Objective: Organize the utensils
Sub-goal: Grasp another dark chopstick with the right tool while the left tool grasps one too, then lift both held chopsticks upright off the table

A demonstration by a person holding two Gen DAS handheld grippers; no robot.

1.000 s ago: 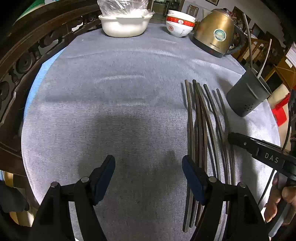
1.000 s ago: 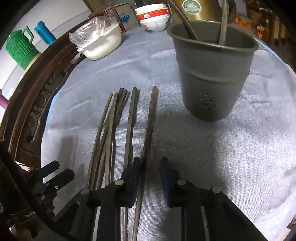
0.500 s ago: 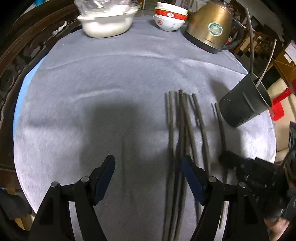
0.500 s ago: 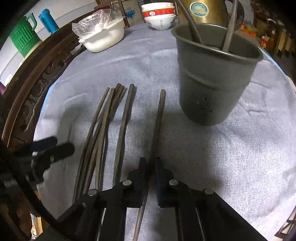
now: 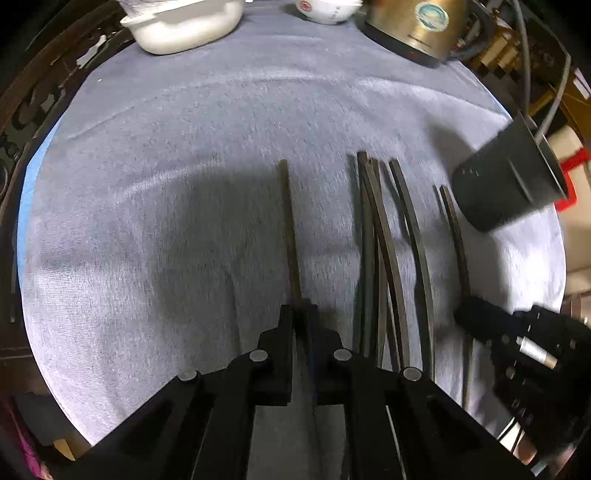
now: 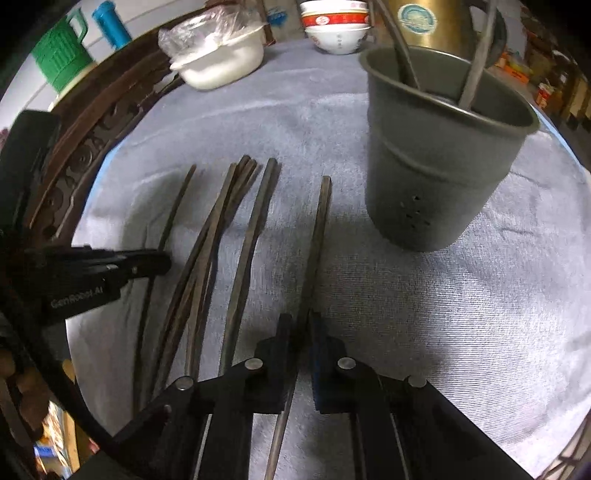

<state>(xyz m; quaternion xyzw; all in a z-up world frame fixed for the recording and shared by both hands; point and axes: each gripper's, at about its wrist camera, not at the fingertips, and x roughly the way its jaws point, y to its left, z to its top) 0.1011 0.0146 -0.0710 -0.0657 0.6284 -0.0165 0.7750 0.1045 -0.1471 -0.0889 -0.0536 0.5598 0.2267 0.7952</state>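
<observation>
Lying flat on the grey cloth [image 5: 184, 166], one dark chopstick [image 5: 290, 236] runs straight ahead from the left gripper [image 5: 300, 314], set apart from the bundle of chopsticks [image 5: 376, 240] to its right. The left gripper's jaws are pressed almost together, pinching the near part of that lone chopstick. In the right wrist view a second single chopstick [image 6: 317, 240] lies between the bundle [image 6: 214, 240] on its left and the grey cup [image 6: 439, 158] on its right, near the cup but not touching it. The right gripper [image 6: 301, 325] has its jaws drawn close on this chopstick, whose near end passes back between them. Two utensil handles lean inside the cup. Both grippers sit low over the cloth, pointing forward along the sticks, roughly side by side with the bundle between them. At the far edge stand a white dish [image 6: 221, 62], stacked bowls [image 6: 334, 26] and a gold kettle [image 5: 417, 26].
</observation>
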